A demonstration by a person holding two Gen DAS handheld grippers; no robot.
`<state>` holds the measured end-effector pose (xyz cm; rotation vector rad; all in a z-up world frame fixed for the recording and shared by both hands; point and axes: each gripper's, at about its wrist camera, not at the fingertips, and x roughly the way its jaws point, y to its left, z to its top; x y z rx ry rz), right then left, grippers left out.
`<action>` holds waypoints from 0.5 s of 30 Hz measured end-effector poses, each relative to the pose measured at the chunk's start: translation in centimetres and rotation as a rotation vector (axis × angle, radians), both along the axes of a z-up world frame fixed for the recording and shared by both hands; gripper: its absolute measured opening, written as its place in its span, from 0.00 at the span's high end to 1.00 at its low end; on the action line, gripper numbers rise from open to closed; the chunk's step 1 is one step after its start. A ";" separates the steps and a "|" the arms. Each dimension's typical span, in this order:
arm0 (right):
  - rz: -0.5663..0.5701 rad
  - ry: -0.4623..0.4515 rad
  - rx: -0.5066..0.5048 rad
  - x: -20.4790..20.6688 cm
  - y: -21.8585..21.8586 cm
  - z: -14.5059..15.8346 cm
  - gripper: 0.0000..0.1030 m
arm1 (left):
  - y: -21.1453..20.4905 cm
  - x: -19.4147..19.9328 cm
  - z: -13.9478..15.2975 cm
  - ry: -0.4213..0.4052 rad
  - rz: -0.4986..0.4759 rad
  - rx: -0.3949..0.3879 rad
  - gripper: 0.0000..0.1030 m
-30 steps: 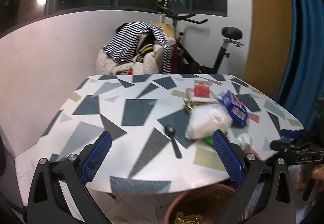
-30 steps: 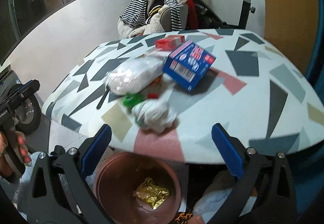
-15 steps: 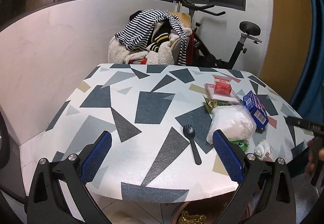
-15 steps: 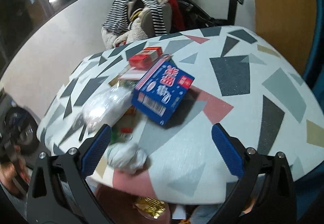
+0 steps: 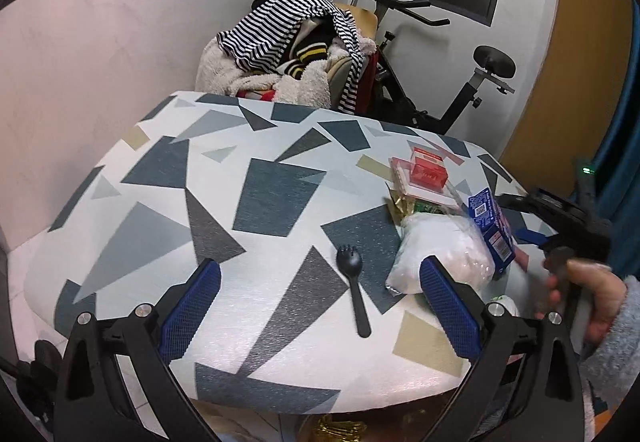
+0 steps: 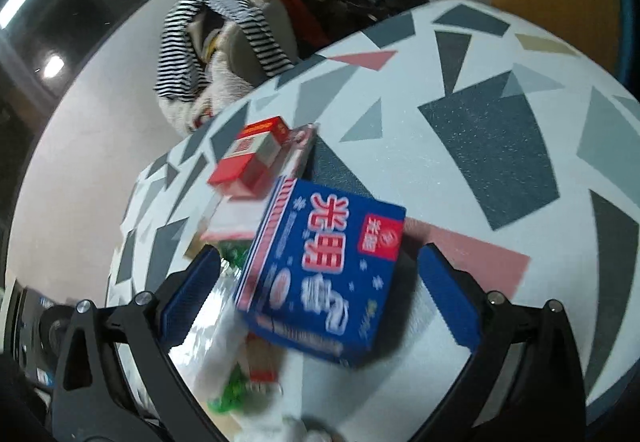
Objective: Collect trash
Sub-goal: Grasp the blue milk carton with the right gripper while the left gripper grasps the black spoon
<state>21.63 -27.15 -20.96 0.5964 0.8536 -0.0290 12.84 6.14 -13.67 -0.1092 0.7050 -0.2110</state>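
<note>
- Trash sits bunched on the right side of the patterned table (image 5: 276, 198), near its front edge.
- Right gripper (image 6: 320, 290) is spread wide, with the blue box (image 6: 324, 274) between its 2 fingers, not pinched yet.
- Best move, I think: squeeze the box by its sides, slowly, so it does not tip.
- Left gripper (image 5: 320, 306) is spread wide too, holding nothing, near the black spork (image 5: 354, 286).
- White bag (image 5: 440, 254) lies just beside the box; try not to bump it.

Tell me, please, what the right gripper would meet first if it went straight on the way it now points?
Most likely the blue carton, which lies between the right gripper's open fingers; depth is blurred, so contact distance is unclear.
</note>
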 end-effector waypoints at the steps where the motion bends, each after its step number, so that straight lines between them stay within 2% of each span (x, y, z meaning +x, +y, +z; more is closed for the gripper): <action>1: -0.012 0.015 0.001 0.5 0.0 -0.2 0.05 | -0.1 0.1 -0.1 0.004 -0.005 -0.005 0.06; 4: -0.029 0.096 -0.009 2.0 0.3 -1.3 0.07 | -0.7 0.5 -0.2 0.012 -0.026 -0.010 0.06; 5: -0.022 0.106 0.000 2.1 0.3 -1.5 0.17 | -0.9 0.6 -0.3 0.015 -0.036 -0.010 0.06; 7: -0.009 0.109 0.034 2.2 0.2 -1.8 0.20 | -1.3 0.7 -0.4 0.020 -0.049 -0.010 0.06; 11: 0.012 0.049 0.023 0.9 0.0 -0.7 0.21 | -1.7 1.0 -0.9 0.051 -0.082 -0.041 0.14; 15: 0.033 -0.045 -0.037 -1.9 -0.2 1.0 0.21 | -2.8 0.9 -1.5 0.060 -0.113 -0.016 0.18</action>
